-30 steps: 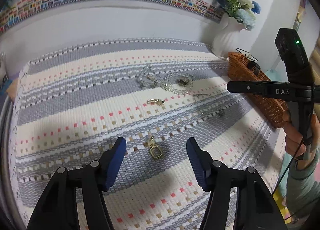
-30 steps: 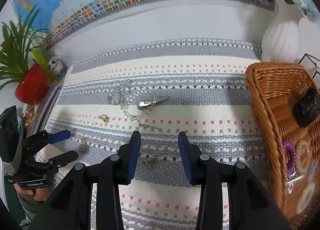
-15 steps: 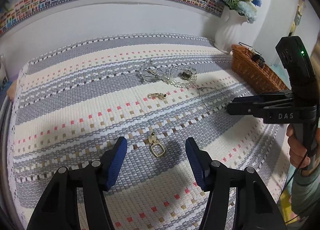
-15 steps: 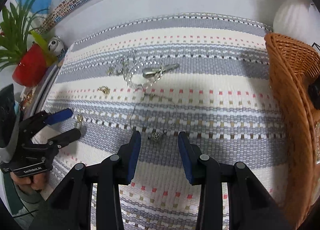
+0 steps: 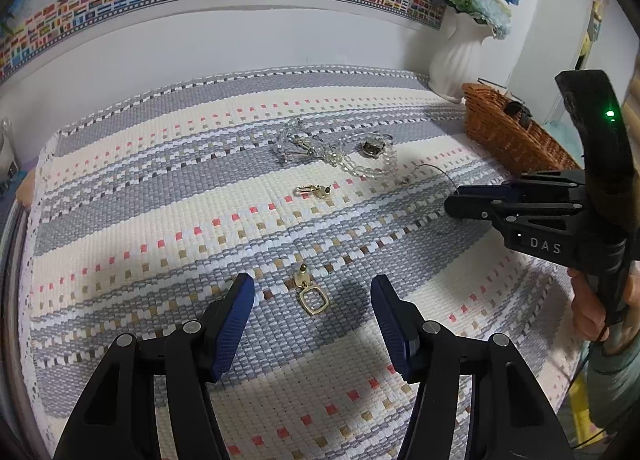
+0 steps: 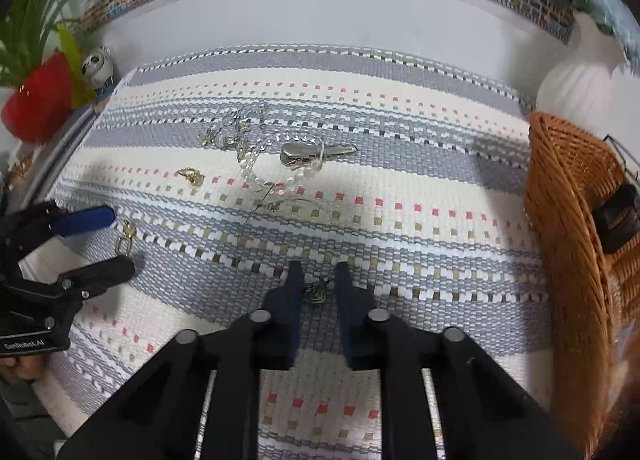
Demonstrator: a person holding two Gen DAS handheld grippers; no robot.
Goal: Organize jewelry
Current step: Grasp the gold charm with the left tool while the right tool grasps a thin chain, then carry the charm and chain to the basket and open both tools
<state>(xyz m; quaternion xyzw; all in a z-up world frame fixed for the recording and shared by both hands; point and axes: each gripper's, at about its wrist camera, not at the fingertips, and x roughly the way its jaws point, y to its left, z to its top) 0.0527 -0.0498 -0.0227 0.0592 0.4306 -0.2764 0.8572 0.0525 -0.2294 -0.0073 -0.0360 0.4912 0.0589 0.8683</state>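
A gold square-hoop earring (image 5: 310, 294) lies on the striped woven mat (image 5: 160, 220). My left gripper (image 5: 311, 283) hangs open just above it, one blue pad on each side. That earring (image 6: 125, 236) also shows in the right wrist view, between the left gripper's (image 6: 119, 241) fingers. My right gripper (image 6: 319, 271) is low on the mat, and its jaws are closing on a small dark pendant (image 6: 318, 291) that fills the narrow gap. A thin chain (image 6: 280, 204) runs from the pendant towards a clear bead bracelet (image 6: 276, 176). In the left wrist view the right gripper (image 5: 450, 206) comes in from the right.
A second gold earring (image 5: 312, 190) and a silver clip (image 6: 312, 152) lie mid-mat beside tangled clear beads (image 5: 292, 144). A wicker basket (image 6: 568, 220) with items in it stands at the right edge, a white vase (image 5: 456, 56) behind it. A red plant pot (image 6: 36, 108) stands far left.
My right gripper has come down and forward onto the pendant, and its jaws have narrowed around it. The left gripper has stayed open over the gold earring.
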